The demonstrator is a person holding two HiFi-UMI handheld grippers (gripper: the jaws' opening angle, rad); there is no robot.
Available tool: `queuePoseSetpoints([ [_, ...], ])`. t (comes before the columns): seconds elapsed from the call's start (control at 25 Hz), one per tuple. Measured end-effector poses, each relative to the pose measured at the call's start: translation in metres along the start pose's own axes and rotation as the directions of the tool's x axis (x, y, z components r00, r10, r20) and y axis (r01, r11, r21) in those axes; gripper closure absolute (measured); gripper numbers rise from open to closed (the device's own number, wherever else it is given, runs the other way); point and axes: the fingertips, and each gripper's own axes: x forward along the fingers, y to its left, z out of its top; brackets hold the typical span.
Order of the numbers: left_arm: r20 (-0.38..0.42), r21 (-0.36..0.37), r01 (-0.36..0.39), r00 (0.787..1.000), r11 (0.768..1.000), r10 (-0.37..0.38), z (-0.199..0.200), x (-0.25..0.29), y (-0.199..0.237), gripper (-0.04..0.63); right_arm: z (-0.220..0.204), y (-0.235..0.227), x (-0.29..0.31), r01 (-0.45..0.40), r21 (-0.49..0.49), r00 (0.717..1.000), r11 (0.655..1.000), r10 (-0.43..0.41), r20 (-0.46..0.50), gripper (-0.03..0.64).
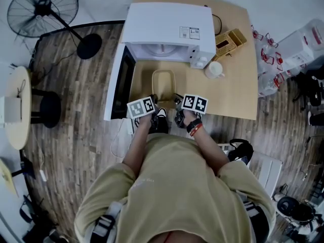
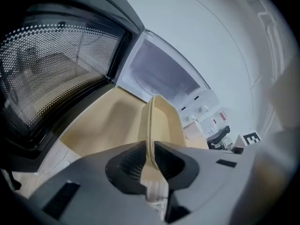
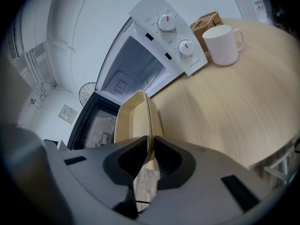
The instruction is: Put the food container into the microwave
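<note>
A cream food container (image 1: 163, 83) is held over the wooden table's (image 1: 228, 95) near edge, in front of the white microwave (image 1: 169, 32), whose door (image 1: 120, 82) stands swung open to the left. My left gripper (image 1: 152, 99) is shut on the container's left rim (image 2: 151, 125). My right gripper (image 1: 178, 99) is shut on its right rim (image 3: 147, 121). The microwave cavity (image 2: 161, 76) lies straight ahead, lit and empty, and the cavity (image 3: 133, 69) also shows in the right gripper view.
A white mug (image 1: 214, 69) and a wicker box (image 1: 230, 41) stand right of the microwave. Clear plastic bins (image 1: 298, 47) sit beyond the table's right edge. A floor fan (image 1: 45, 9) and a round side table (image 1: 17, 105) stand at the left.
</note>
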Motion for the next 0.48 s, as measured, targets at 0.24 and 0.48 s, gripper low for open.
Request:
queuePoseSetpoints([
  [0.24, -0.006, 0.025, 0.005, 1.000, 1.000, -0.004, 0.020, 0.012, 0.000, 0.529, 0.017, 0.002, 0.013, 0.018, -0.005, 1.000, 1.000, -0.018, -0.001, 0.554],
  [0.48, -0.015, 0.027, 0.004, 1.000, 1.000, -0.004, 0.035, 0.018, 0.008, 0.529, 0.024, 0.008, 0.028, 0.026, -0.001, 1.000, 1.000, -0.026, -0.013, 0.554],
])
